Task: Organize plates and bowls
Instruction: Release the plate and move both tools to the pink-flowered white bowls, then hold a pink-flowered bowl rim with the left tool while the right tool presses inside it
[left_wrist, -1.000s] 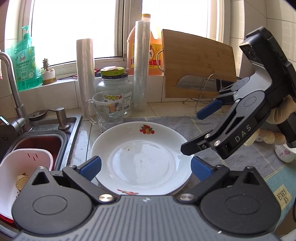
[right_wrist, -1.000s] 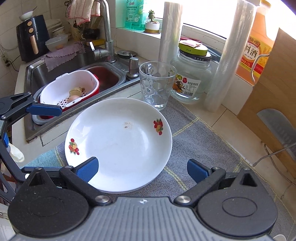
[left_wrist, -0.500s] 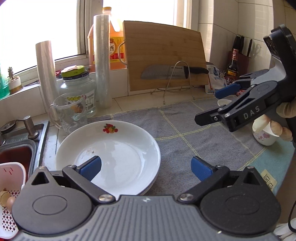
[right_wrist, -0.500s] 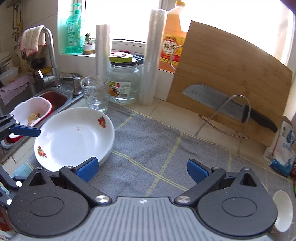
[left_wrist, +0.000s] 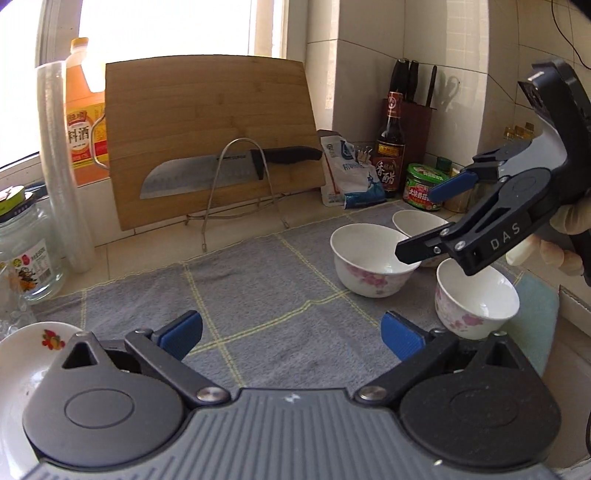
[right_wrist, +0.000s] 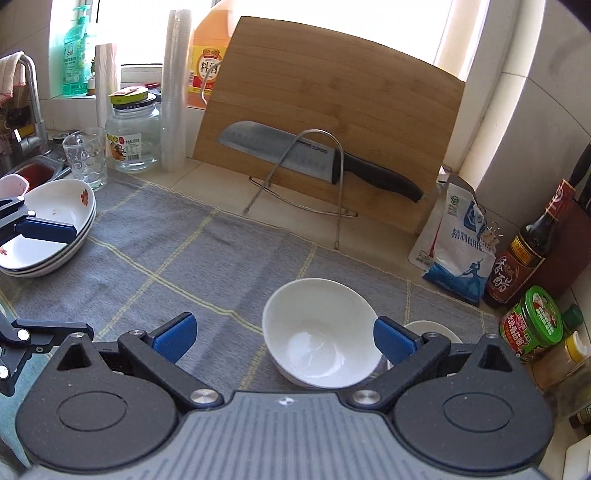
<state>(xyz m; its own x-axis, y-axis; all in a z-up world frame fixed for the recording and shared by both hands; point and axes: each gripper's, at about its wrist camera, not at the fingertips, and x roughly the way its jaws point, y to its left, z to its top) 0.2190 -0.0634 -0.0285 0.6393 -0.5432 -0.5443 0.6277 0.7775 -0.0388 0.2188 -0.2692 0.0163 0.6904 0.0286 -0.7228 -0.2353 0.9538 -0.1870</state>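
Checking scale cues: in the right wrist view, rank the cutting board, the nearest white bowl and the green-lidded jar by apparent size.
1. cutting board
2. white bowl, which nearness to the camera enlarges
3. green-lidded jar

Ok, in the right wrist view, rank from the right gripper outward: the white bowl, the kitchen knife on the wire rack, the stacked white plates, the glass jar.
1. White bowl, just ahead of the right gripper.
2. Black-handled kitchen knife, ahead on the wire rack.
3. Stacked white plates, far left.
4. Green-lidded glass jar, back left, by the windowsill.
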